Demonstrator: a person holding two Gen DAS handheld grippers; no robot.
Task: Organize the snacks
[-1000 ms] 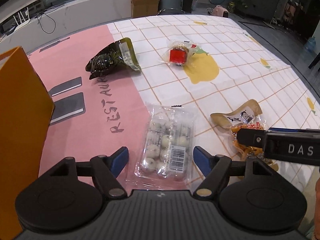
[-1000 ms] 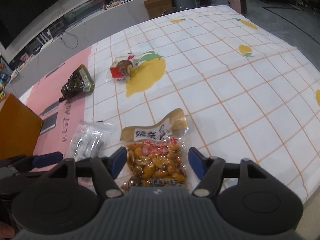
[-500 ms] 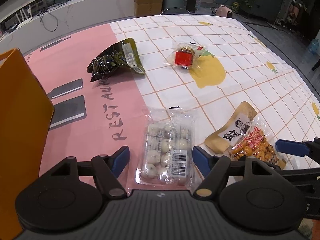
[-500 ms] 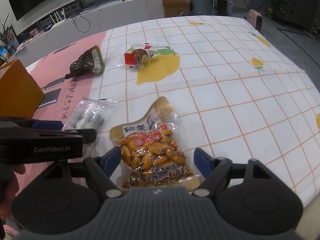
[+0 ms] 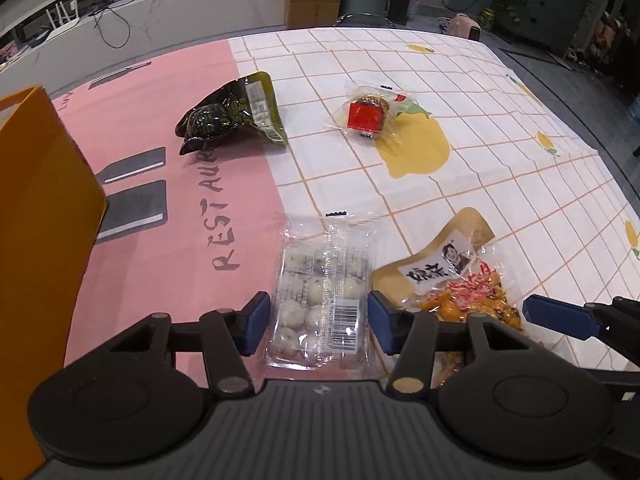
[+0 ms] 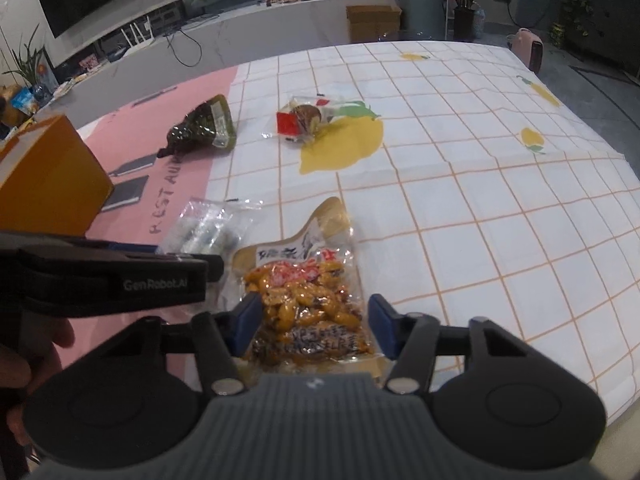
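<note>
The tall orange paper bag [image 5: 36, 248] standing on the pink part of the tablecloth [image 5: 500, 168] serves as the landmark — presumably where the snacks are meant to go. Just beside it, on the side toward the checked white cloth, lies the clear plastic tray pack of small white round sweets [image 5: 324, 292]. The left gripper [image 5: 316, 316] straddles that pack; its jaws have just been closing, and the blue pads now sit at the pack's two long edges, seemingly touching the wrapper, though firm pressure cannot be confirmed.

Further from the orange bag, right next to the tray pack, lies the clear pouch of orange-yellow glazed pieces with a tan header card [image 6: 308, 304]. The right gripper [image 6: 314, 324] is around its near end, jaws likewise just closing; the left pad meets the pouch edge, while the right pad appears a little clear of it, so no grip is made yet.

To do this step well, each claw should finish closing squarely across the pack's width, not on loose film alone — crinkly wrap slips easily. The tray pack is stiff and should lift flat; the pouch is limp and will likely droop, so a hold nearer its middle would help. The two grippers are close together, so they should lift without crossing.

Well beyond the bag, a dark green foil packet [image 5: 232, 116] and a clear-wrapped red snack [image 5: 370, 114] wait.
</note>
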